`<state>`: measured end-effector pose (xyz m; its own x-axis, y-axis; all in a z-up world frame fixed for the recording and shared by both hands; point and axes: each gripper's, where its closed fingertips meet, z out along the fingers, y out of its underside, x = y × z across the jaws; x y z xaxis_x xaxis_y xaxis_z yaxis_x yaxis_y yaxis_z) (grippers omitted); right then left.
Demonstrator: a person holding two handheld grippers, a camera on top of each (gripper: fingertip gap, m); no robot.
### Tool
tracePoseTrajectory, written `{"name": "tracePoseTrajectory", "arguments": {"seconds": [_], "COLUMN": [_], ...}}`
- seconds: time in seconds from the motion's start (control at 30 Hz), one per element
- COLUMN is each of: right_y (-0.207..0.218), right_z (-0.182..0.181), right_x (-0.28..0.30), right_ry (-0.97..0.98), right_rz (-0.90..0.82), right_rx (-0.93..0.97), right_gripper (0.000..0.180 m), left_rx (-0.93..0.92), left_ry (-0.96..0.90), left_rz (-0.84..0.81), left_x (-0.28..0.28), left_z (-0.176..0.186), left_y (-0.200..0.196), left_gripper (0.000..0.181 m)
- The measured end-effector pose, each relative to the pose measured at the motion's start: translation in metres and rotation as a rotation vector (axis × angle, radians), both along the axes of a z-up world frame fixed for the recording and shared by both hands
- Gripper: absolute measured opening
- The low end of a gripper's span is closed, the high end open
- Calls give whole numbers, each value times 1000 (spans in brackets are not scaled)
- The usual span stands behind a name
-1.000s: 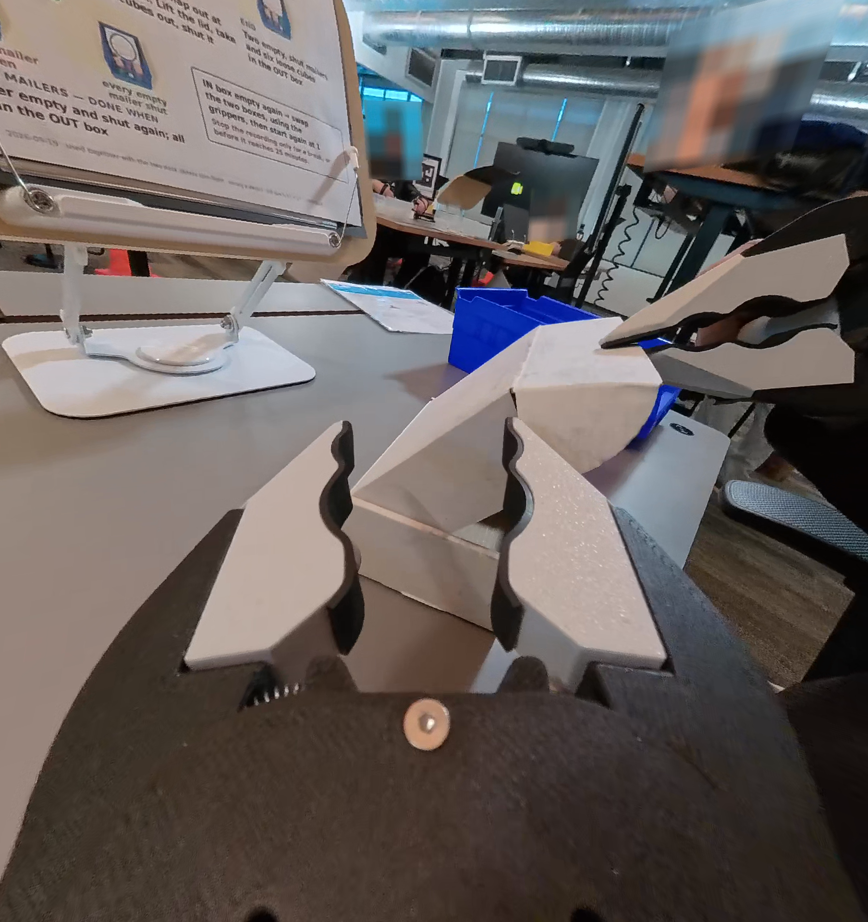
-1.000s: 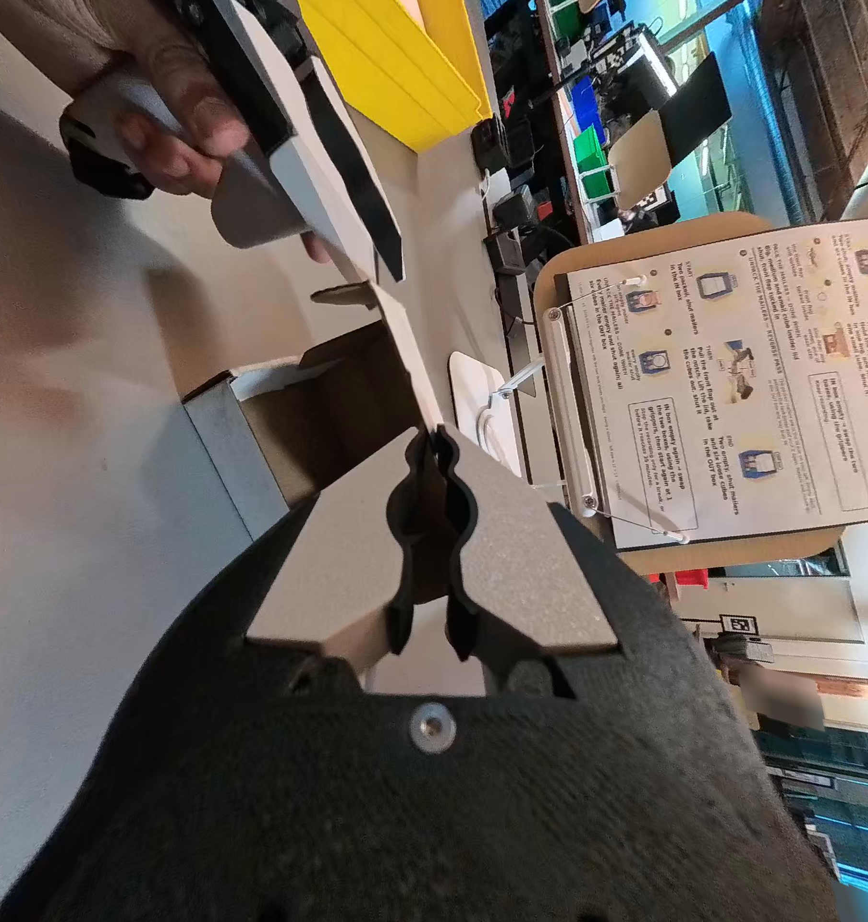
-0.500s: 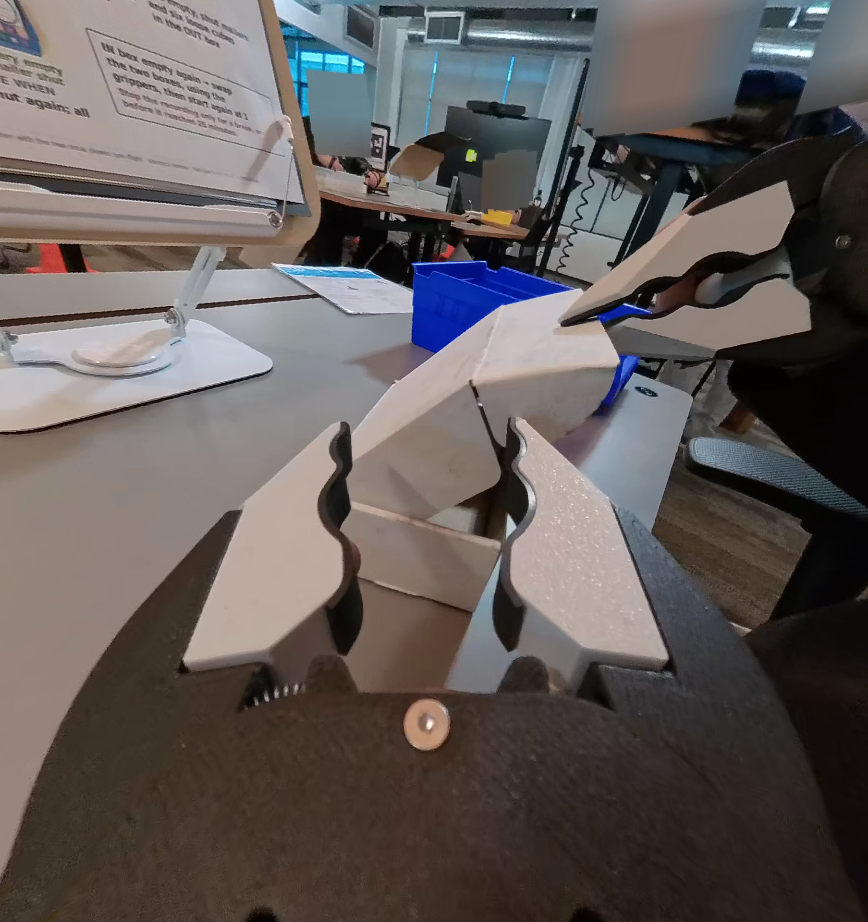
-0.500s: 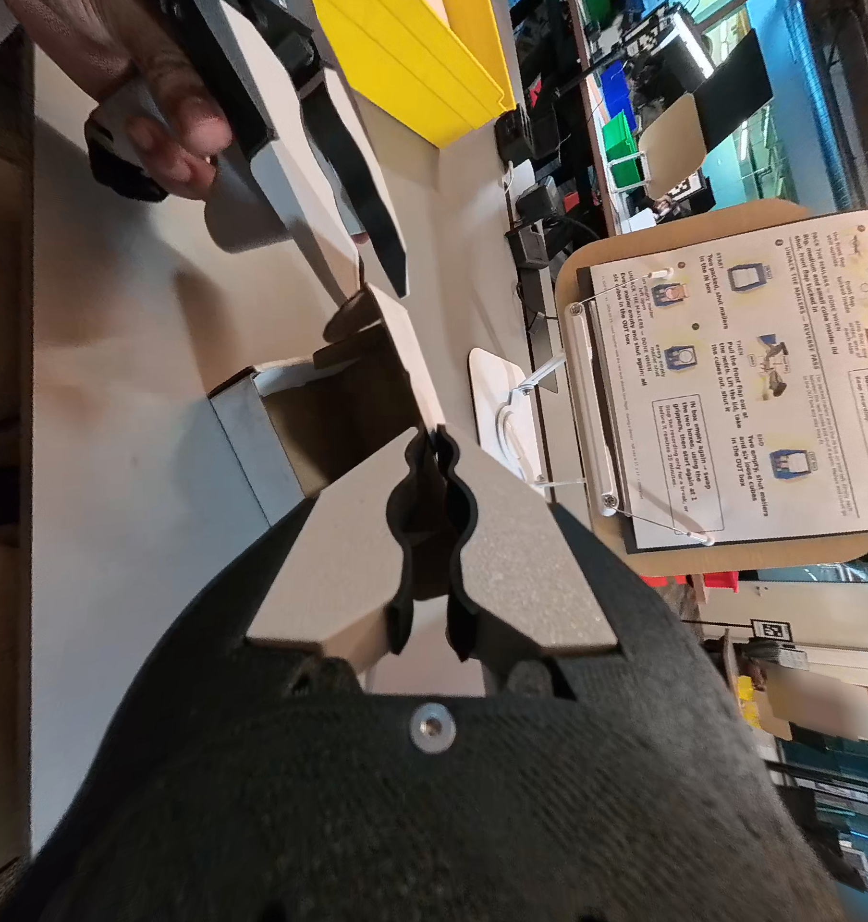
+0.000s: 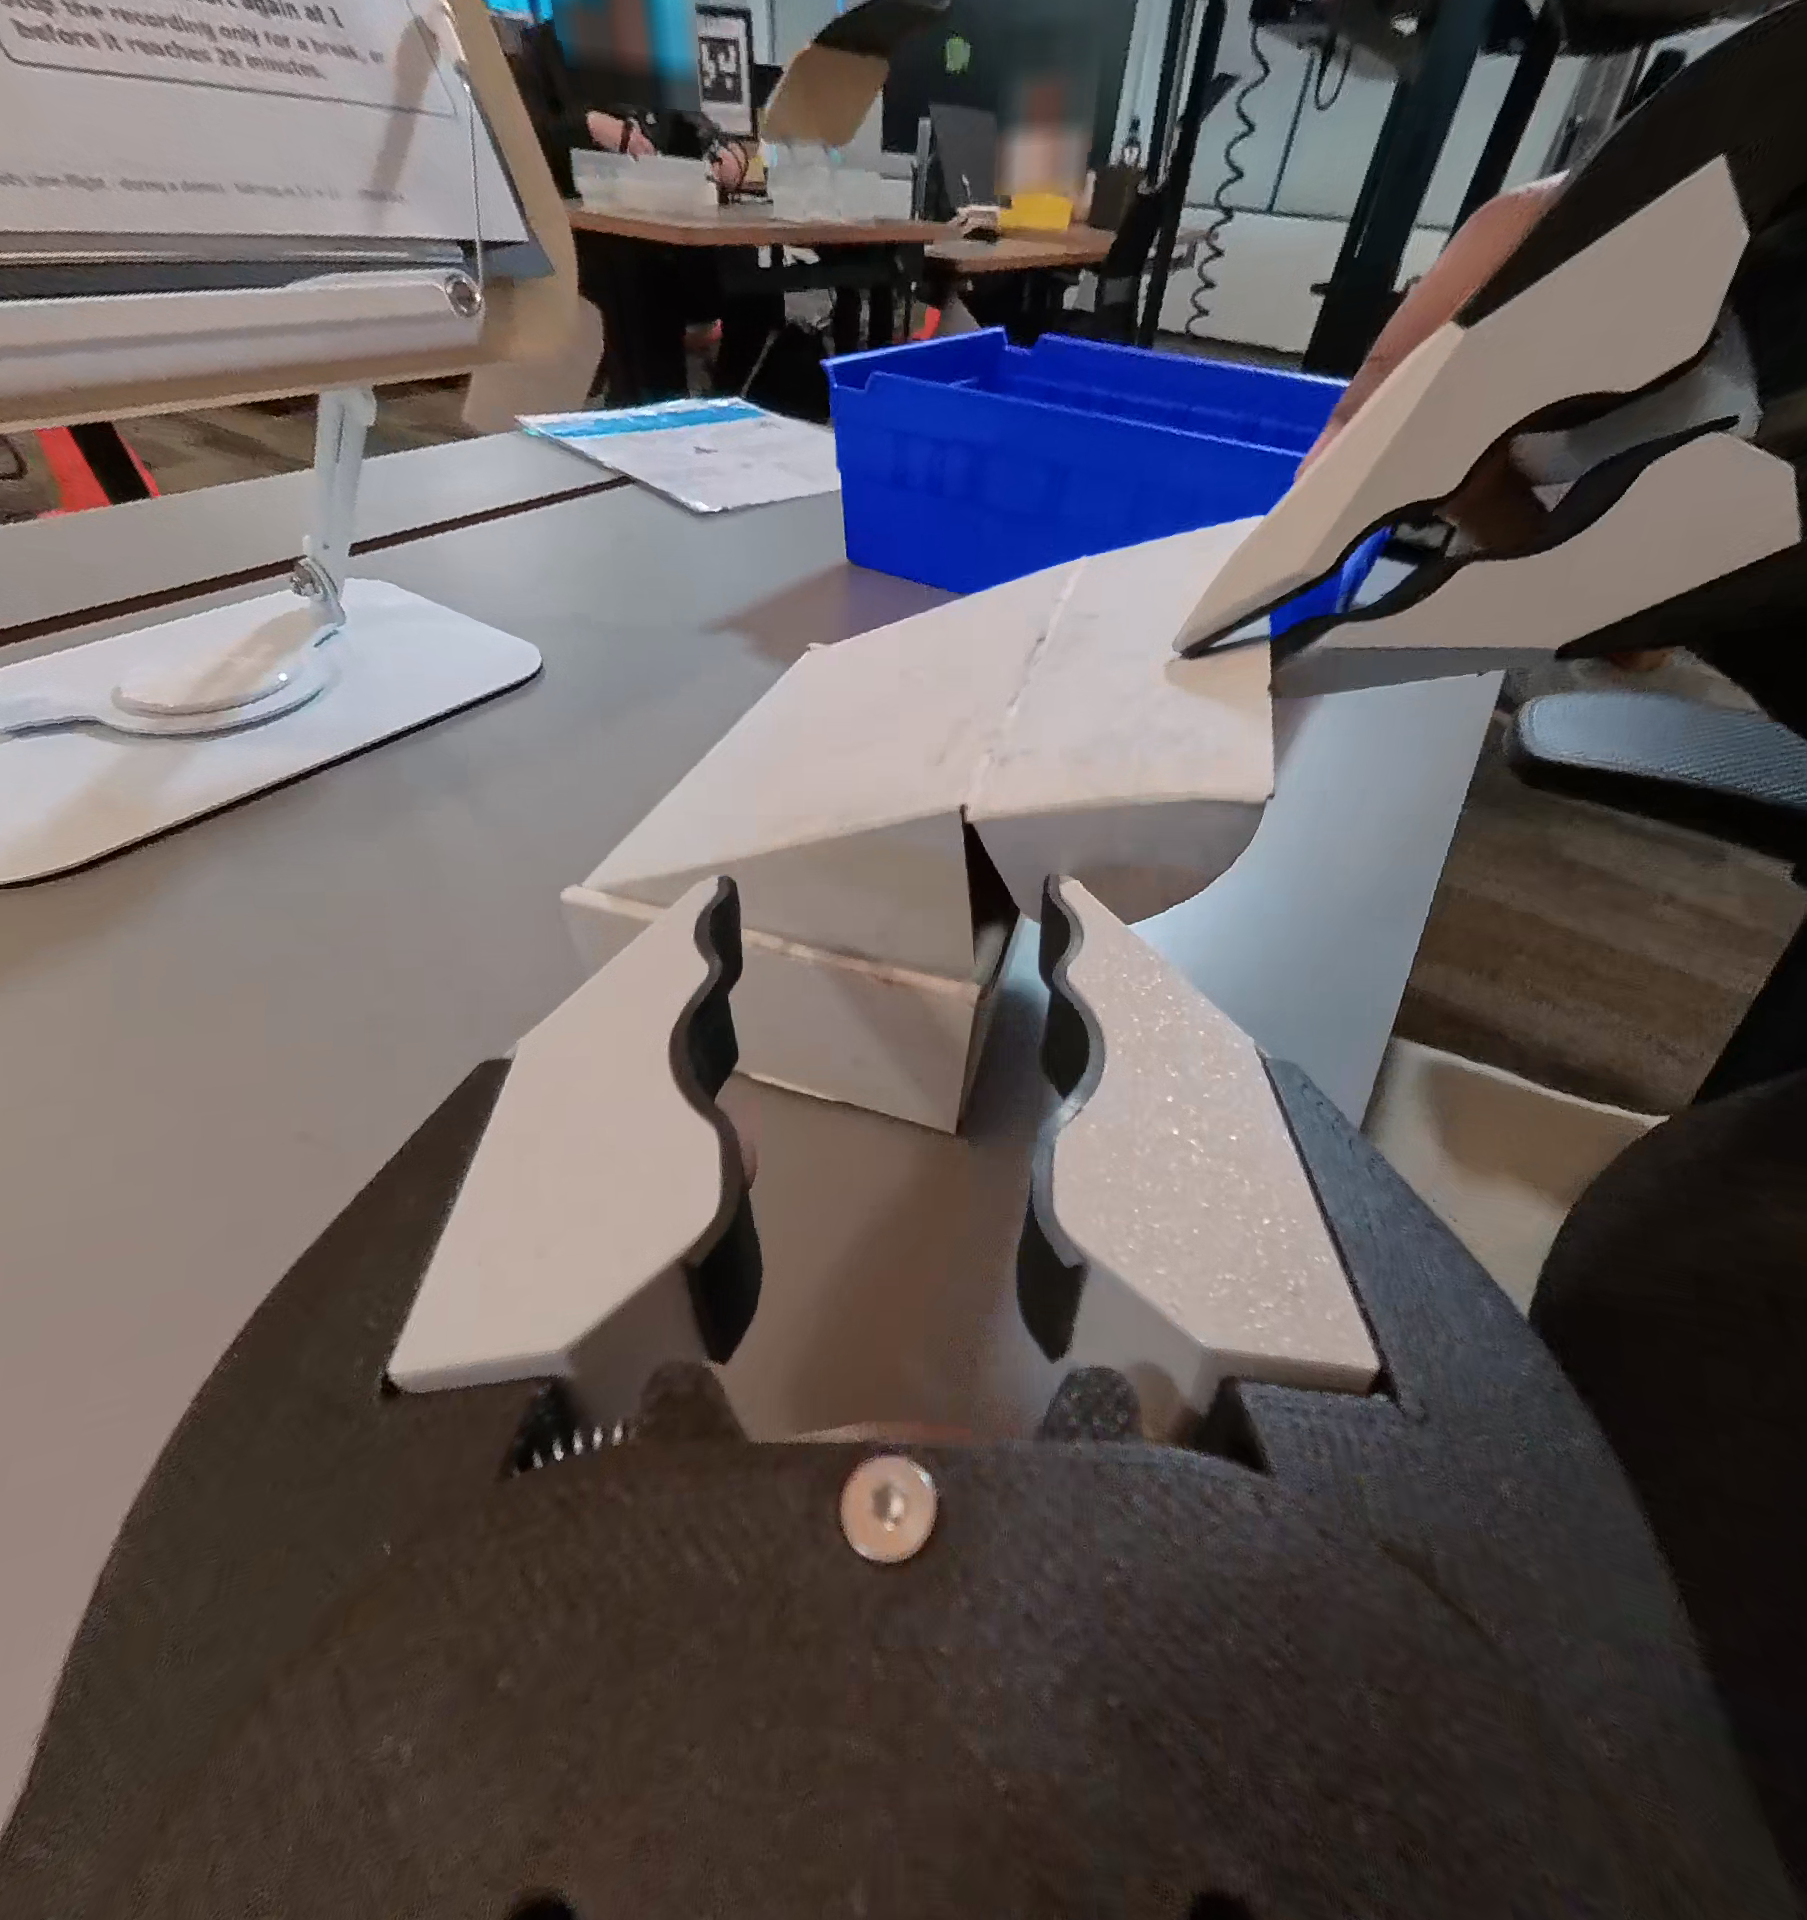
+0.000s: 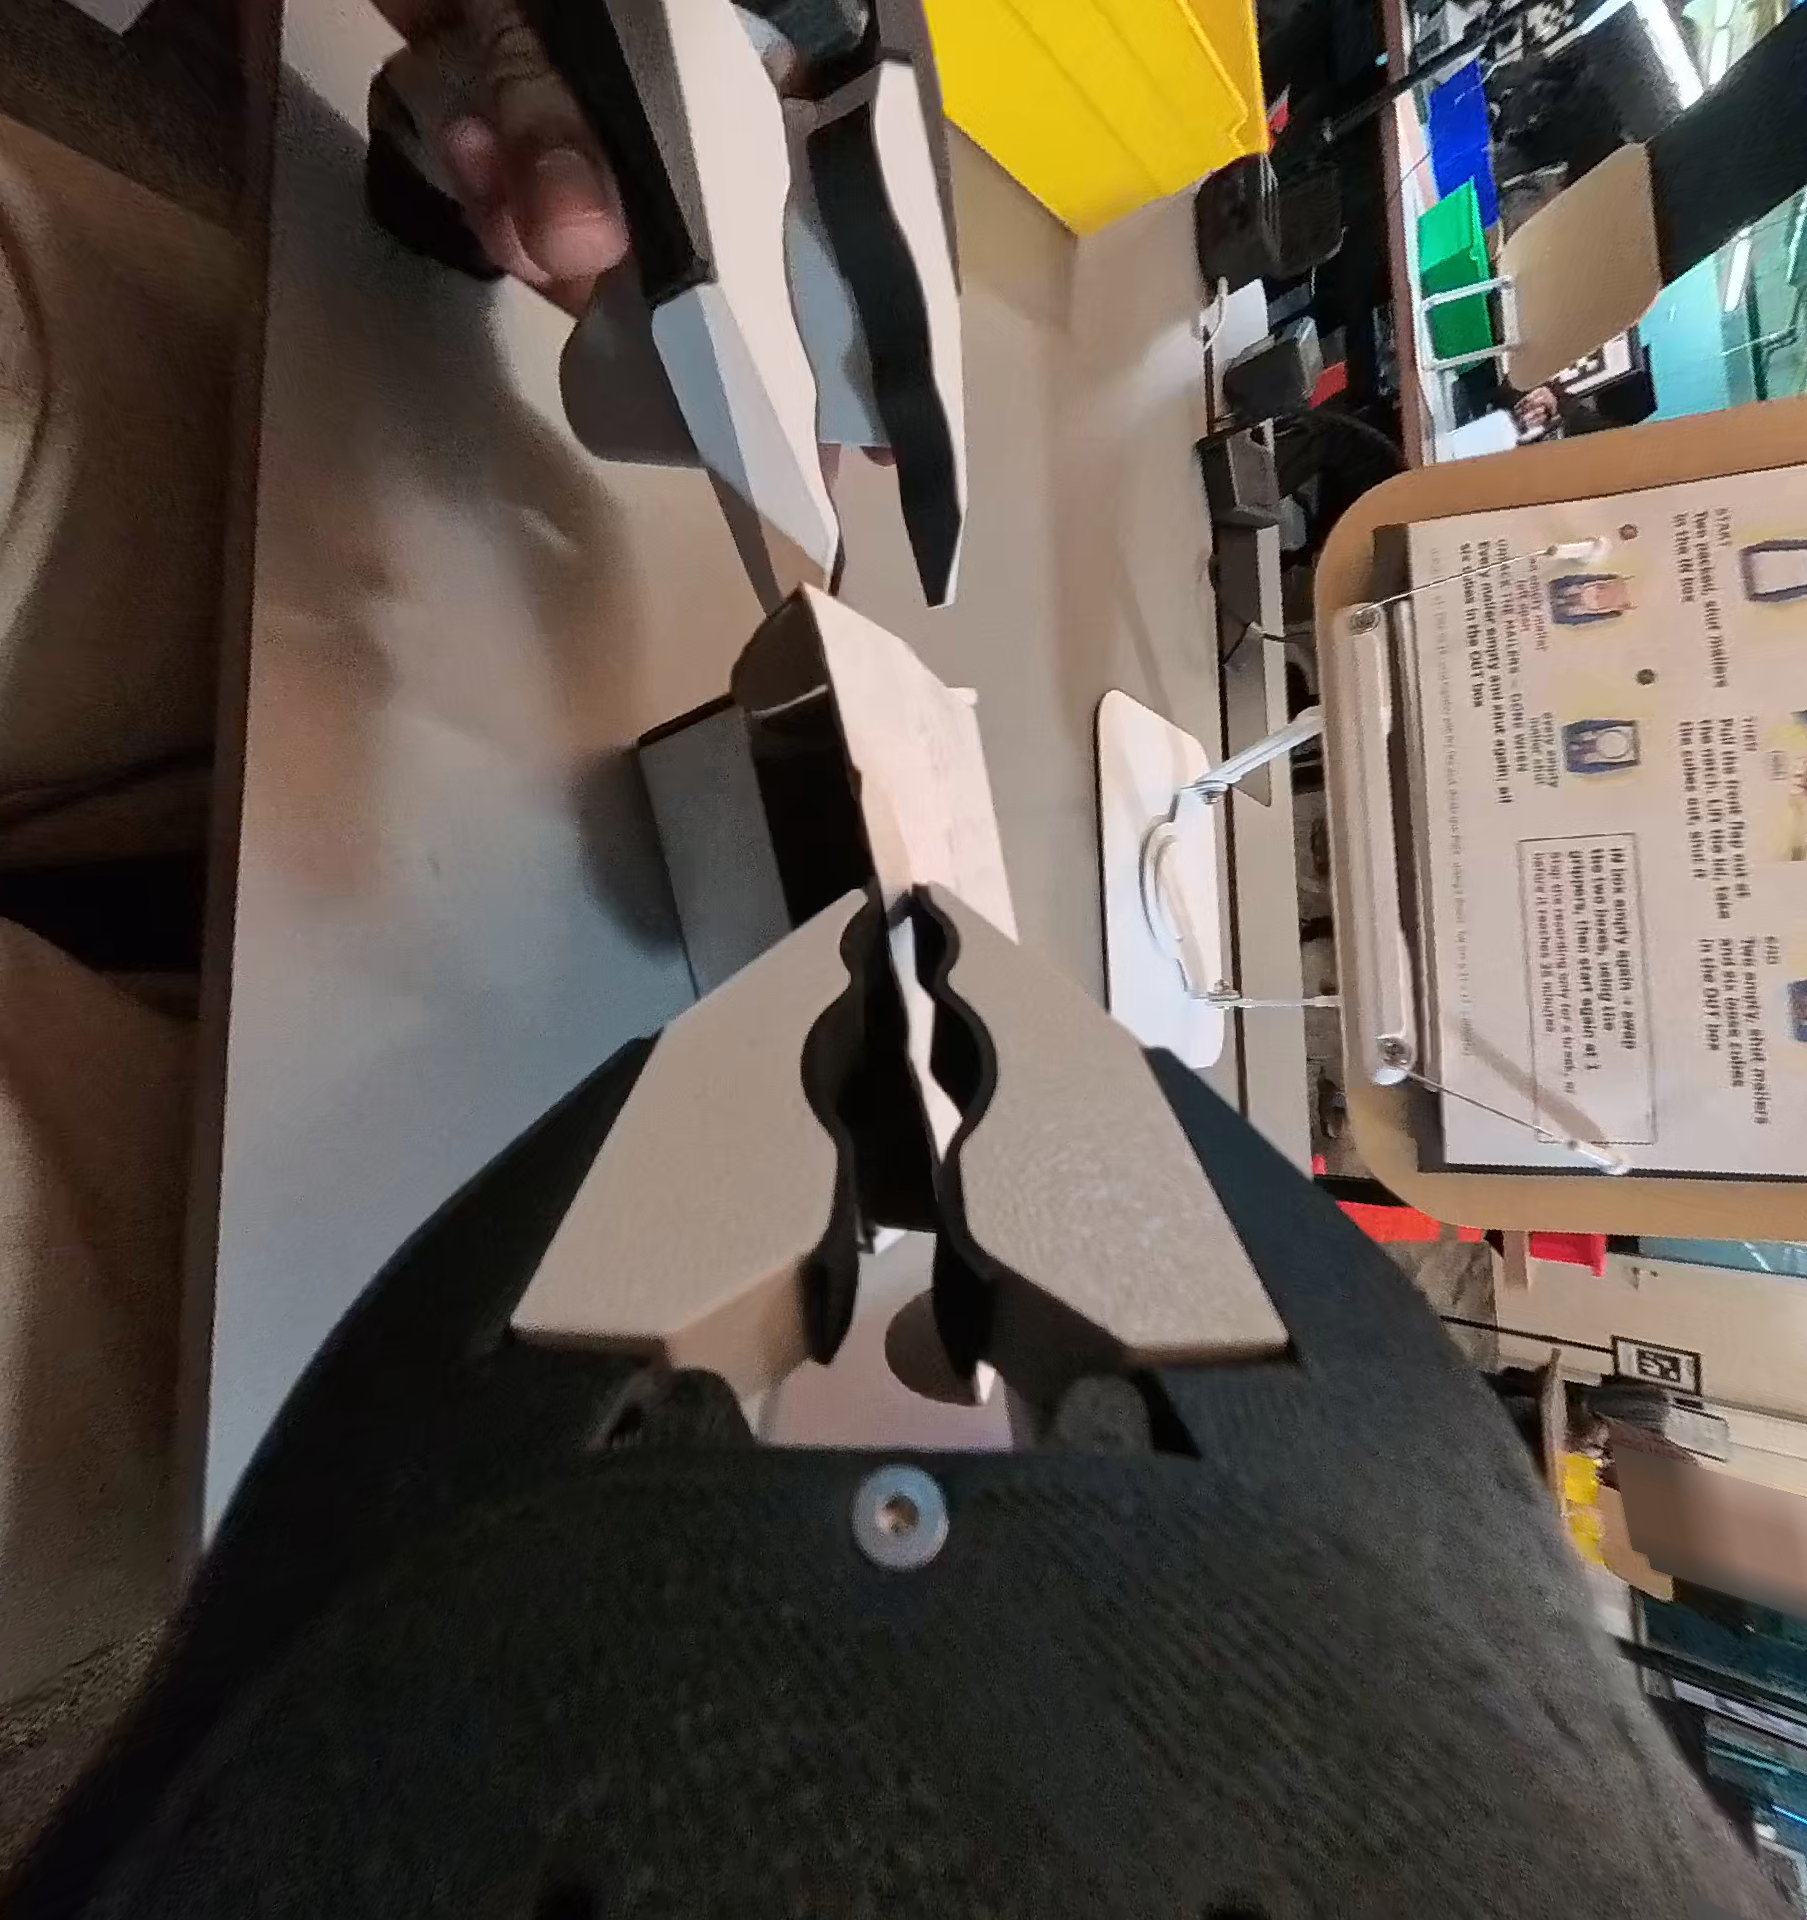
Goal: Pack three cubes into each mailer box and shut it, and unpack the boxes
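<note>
Mailer box (image 5: 857,997): white cardboard, standing on the grey worktop (image 5: 255,1039) near the edge closest to the person; its body is visible below a partly raised lid.
Lid (image 5: 940,727): hinged along the far side of the box, tilted upward toward the person's side, with a crease running across it; its front flap (image 5: 1117,842) curves down over the box opening.
Right gripper (image 6: 904,909): jaws nearly closed, pinching the thin front edge of the lid between the fingertips; in the left wrist view it enters from the upper right (image 5: 1226,644), tips on the lid's raised corner.
Left gripper (image 5: 883,904): jaws parted with a clear gap, holding nothing; the fingertips sit just in front of the box's near corner, and whether they touch it cannot be told. In the right wrist view it hangs above the far end of the lid (image 6: 883,571).
Box contents: cannot be told; the interior is in shadow.
Blue bin (image 5: 1065,457): on the worktop behind the box, toward the right edge.
Yellow bin (image 6: 1096,94): on the worktop beyond the left gripper.
Instruction sheet on stand (image 6: 1605,831): upright at the back of the worktop, on a white base (image 5: 203,707).
</note>
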<state>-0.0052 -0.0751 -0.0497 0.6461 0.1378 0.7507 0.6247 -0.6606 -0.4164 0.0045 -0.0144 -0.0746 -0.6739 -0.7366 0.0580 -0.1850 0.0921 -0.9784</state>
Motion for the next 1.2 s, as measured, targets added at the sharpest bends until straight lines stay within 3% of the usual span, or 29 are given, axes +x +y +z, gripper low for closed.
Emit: {"name": "tracePoseTrajectory", "arguments": {"seconds": [0.47,0.7,0.87,0.97,1.13,1.2], "right_y": [2,3,2,2,5,5], "right_z": [-37,-39,-40,-42,-42,-45], "right_x": [4,10,15,16,17,17], "right_ry": [-159,-177,-211,-201,-211,-215], "right_rz": [37,25,8,1,8,12], "right_rx": [-30,-11,-8,-4,14,4], "right_gripper": [6,7,7,8,8,9], "left_rx": [119,-40,-282,-402,-272,-287], "left_ry": [186,295,402,473,480,472], "left_rz": [129,149,162,217,263,265], "left_x": [10,12,5,-3,-3,0], "left_z": [-32,-30,-8,-6,-29,-31], "left_y": [12,24,23,17,-6,-10], "left_gripper": [52,41,27,37,58,54]}}
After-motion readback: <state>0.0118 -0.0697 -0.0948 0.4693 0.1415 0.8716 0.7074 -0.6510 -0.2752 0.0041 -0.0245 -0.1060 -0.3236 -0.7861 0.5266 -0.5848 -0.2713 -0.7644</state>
